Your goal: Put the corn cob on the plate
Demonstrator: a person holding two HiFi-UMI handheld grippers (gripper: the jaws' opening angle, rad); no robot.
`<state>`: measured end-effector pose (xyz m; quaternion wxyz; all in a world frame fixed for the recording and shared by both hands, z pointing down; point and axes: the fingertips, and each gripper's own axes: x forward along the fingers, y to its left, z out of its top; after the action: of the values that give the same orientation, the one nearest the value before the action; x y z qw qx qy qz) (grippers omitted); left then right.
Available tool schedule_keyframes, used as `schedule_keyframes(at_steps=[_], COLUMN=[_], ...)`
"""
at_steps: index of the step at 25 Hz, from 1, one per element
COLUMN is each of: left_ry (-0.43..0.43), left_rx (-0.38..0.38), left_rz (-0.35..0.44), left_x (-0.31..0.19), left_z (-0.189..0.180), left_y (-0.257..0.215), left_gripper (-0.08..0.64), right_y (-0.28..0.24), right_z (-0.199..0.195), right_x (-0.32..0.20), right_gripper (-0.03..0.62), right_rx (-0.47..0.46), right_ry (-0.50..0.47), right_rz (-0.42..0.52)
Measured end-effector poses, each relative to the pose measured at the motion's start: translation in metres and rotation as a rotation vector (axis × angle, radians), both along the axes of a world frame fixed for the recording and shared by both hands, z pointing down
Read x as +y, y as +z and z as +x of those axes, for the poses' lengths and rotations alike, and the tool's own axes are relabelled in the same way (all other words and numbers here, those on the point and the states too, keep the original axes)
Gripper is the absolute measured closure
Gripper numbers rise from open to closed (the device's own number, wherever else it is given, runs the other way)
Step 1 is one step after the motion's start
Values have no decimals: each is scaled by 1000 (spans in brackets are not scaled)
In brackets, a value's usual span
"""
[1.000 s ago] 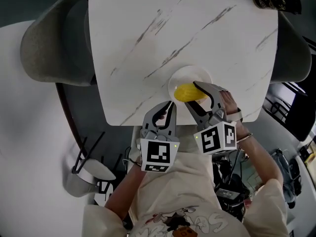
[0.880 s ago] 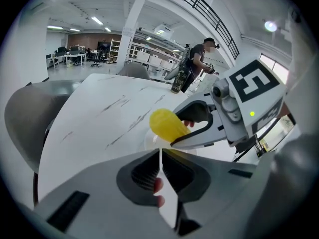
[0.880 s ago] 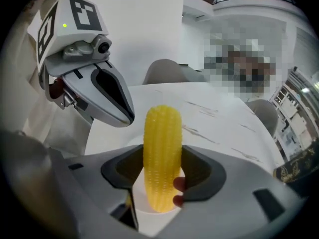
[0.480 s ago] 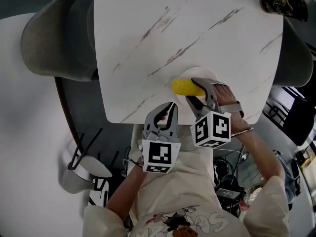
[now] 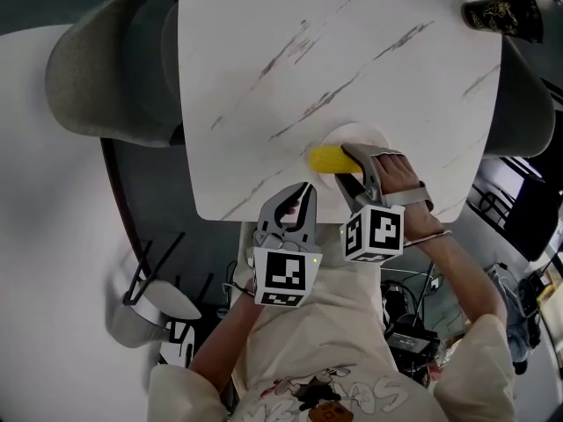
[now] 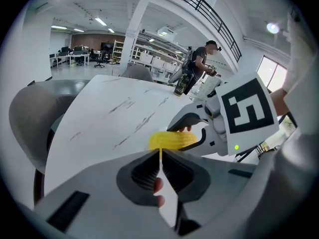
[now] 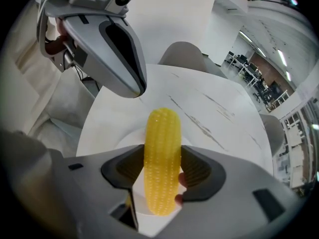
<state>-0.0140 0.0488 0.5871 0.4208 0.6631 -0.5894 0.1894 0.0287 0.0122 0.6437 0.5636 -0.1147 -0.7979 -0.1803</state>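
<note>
Yellow corn cob [image 7: 162,163] clamped in right tool [image 7: 164,176]; over plate [image 5: 369,136]

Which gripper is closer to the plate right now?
Right. The right gripper hangs over the near edge of the plate, jaws clamped on the corn cob. The left gripper, jaws together and empty, sits at the table edge, short of the plate.

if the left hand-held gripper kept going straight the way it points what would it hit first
Most likely the corn, held in the right hand-held gripper over the plate. It sits dead ahead of the left hand-held gripper and its shut jaws, though depth is hard to judge.
</note>
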Motion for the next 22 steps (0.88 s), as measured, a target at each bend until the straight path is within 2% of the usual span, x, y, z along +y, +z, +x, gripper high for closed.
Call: schedule_keyframes(at_steps=[5,16,22], left_ry=[-3,13,17], left_rx=[-3,-17,-25], left_rz=[16,40,73], left_x=[0,6,3], left_z=[-4,2,0], left_y=[-8,-26,-48], left_gripper=[538,538,538], right_y=[0,-21,-47], right_z=[4,6,8], right_x=[2,5,4], right_gripper=[365,365,365], right_rx=[-11,-83,-127], right_ry=[-15,86,146], right_rz=[38,-4,14])
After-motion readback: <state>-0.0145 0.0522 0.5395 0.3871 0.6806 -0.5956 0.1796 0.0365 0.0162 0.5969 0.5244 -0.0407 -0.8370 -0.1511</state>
